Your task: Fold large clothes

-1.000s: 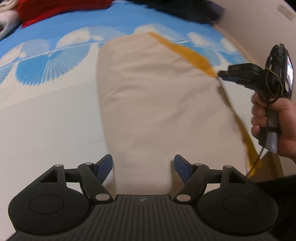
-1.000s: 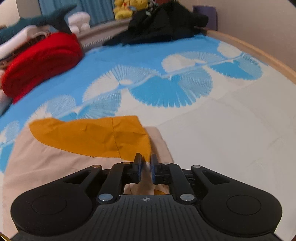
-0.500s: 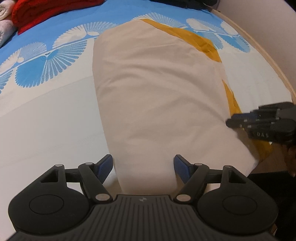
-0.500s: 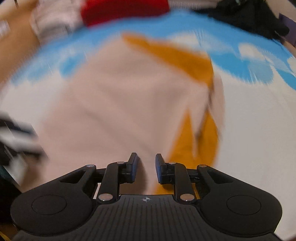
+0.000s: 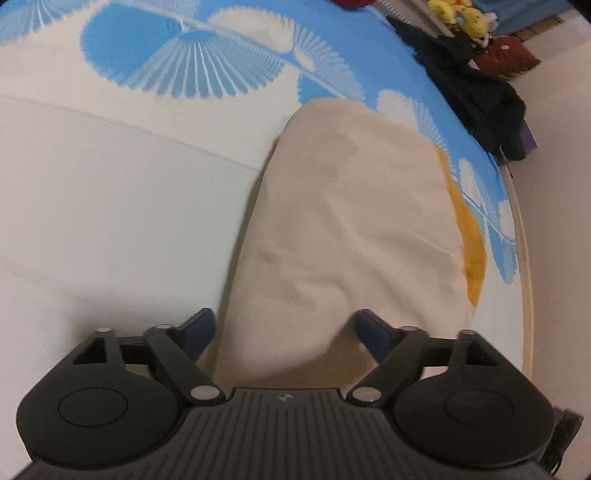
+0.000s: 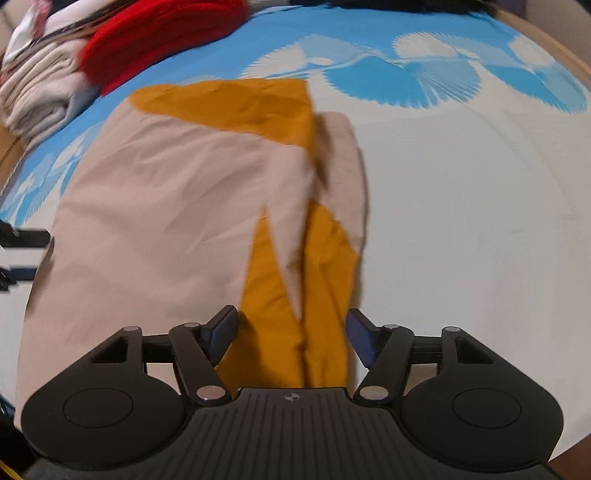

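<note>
Each camera rides just behind its own hand-held gripper, looking steeply down along the fingers, close over the bed with the blue fan-patterned white cover (image 5: 110, 221). The left view faces the folded beige cloth with mustard-yellow lining (image 5: 351, 229) from one end, black clothes at two o'clock. The right view shares that same cloth (image 6: 166, 221), red fabric at eleven o'clock.

A bedroom at home. A bed with a white and blue fan-patterned sheet (image 5: 155, 192) fills the frame. Yellow plush toys (image 5: 461, 16) sit upper right; folded red and cream clothes (image 6: 110, 55) are piled upper left.
</note>
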Action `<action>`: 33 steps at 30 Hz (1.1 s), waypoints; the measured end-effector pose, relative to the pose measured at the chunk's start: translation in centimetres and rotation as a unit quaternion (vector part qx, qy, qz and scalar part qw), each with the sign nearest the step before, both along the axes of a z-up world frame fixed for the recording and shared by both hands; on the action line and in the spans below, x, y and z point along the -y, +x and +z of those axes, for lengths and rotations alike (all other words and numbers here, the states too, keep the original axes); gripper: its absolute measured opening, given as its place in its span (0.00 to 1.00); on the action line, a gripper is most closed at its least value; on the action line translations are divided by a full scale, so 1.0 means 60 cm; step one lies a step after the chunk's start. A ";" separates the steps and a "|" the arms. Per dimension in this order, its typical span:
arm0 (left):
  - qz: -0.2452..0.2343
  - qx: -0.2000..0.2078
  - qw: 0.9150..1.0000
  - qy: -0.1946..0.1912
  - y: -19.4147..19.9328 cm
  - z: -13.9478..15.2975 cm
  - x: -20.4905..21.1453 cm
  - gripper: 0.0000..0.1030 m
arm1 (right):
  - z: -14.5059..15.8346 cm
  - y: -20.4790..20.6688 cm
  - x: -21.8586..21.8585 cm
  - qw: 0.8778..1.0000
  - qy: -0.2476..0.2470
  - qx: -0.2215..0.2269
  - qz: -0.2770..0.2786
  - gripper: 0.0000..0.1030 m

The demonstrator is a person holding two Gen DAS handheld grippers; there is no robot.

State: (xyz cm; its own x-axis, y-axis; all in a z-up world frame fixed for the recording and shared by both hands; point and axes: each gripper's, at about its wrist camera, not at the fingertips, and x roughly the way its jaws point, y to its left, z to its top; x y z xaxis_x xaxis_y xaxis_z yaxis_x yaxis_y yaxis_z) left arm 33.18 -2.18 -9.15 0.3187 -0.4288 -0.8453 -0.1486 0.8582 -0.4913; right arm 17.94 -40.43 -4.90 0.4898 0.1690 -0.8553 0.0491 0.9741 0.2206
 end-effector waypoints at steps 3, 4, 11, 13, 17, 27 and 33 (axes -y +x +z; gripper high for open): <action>-0.002 -0.012 0.999 -0.033 0.036 -0.034 0.005 0.94 | -0.013 0.013 0.025 0.999 0.030 -0.012 -0.028 0.64; -0.002 -0.013 0.999 -0.042 0.040 -0.045 0.007 0.95 | -0.018 0.015 0.030 0.998 0.040 -0.017 -0.034 0.64; -0.015 0.015 0.994 -0.105 0.086 -0.091 0.020 0.99 | -0.045 0.032 0.030 0.996 0.072 -0.037 -0.031 0.65; -0.009 0.032 0.994 -0.104 0.086 -0.091 0.027 0.95 | -0.045 0.039 0.026 0.996 0.076 -0.033 -0.028 0.65; -0.013 0.071 0.994 -0.080 0.089 -0.059 0.042 0.64 | -0.046 0.049 0.013 0.996 0.081 -0.016 -0.015 0.33; -0.010 0.199 0.979 -0.033 0.114 0.077 -0.026 0.54 | 0.002 0.094 -0.045 0.990 0.103 0.096 -0.018 0.09; 0.036 0.194 0.980 0.007 0.143 0.094 -0.129 0.79 | 0.030 0.154 -0.119 0.981 0.116 0.153 0.011 0.08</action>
